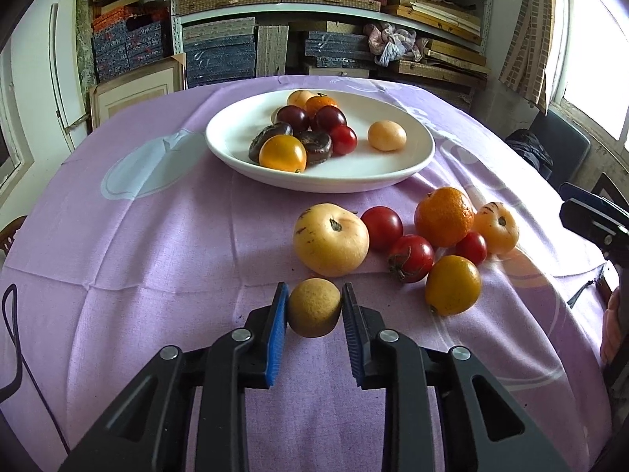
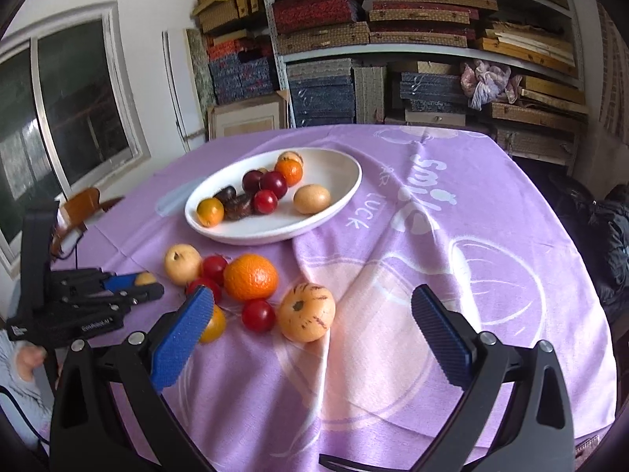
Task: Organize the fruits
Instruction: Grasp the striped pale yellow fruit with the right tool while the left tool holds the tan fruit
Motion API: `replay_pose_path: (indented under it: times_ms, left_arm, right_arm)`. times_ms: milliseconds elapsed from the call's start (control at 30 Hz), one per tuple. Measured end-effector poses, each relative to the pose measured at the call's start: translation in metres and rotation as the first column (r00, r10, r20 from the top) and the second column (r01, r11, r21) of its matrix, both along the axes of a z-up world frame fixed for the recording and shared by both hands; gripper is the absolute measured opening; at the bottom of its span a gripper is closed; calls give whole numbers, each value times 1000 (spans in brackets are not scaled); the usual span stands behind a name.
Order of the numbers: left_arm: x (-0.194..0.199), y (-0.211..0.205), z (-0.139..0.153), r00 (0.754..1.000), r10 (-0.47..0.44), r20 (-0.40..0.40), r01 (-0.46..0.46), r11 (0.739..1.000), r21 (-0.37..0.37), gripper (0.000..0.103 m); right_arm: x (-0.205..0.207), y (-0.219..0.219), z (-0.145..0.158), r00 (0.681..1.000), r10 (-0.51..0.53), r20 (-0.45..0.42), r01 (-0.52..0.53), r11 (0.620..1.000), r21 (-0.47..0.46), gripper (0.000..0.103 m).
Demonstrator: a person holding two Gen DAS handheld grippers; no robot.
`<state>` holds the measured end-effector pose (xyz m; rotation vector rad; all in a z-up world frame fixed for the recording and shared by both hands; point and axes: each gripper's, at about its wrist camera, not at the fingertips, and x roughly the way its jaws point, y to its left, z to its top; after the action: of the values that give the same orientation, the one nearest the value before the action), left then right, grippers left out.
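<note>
1. Left wrist view: the left gripper is pinching a small tan-brown round fruit, with a blue pad pressed to each of its sides. The fruit sits right at the fingertips, over the lilac tablecloth.
2. Just beyond the pinched fruit lies a large pale yellow fruit, and to its right a loose cluster on the cloth: red tomatoes, an orange, a yellow-orange fruit and a striped pale fruit.
3. Farther back stands the white oval dish. It holds a yellow-orange fruit in front, two dark brown pieces, dark red and red round fruits, a small orange, a pale fruit at the back and a tan fruit lying apart to the right.
4. Right wrist view: the right gripper is spread wide with nothing between its pads; the striped pale fruit lies on the cloth in the gap ahead of the fingers, touching neither.
5. At the left of this view the left gripper shows side-on, the tan-brown fruit clamped at its tips, just left of the cluster.
6. The white dish stands beyond the cluster, holding the same heap with the tan fruit set apart.
</note>
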<state>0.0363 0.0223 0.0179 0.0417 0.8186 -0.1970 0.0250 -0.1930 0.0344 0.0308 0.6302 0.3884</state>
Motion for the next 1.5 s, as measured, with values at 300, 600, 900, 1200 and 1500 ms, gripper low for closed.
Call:
replay_pose_path:
  times_ms: [300, 600, 900, 1200, 1500]
  left_arm:
    - [-1, 0, -1, 1000, -7, -5, 7, 1000, 1, 27]
    - [-1, -2, -4, 1000, -17, -17, 17, 1000, 1, 27]
    - [2, -2, -6, 999, -17, -32, 17, 1000, -1, 27]
    - [3, -1, -7, 999, -16, -42, 15, 1000, -8, 27]
    - [-3, -1, 2, 1000, -11, 11, 11, 1000, -8, 27]
  right_arm:
    - [16, 13, -18, 999, -15, -38, 11, 993, -117, 67]
    - [34, 30, -29, 998, -2, -63, -10, 982, -188, 58]
    - [42, 41, -34, 995, 25, -92, -43, 977, -210, 56]
    - [47, 41, -39, 990, 48, -136, -73, 980, -184, 44]
    - [37, 34, -32, 995, 38, -89, -51, 986, -158, 44]
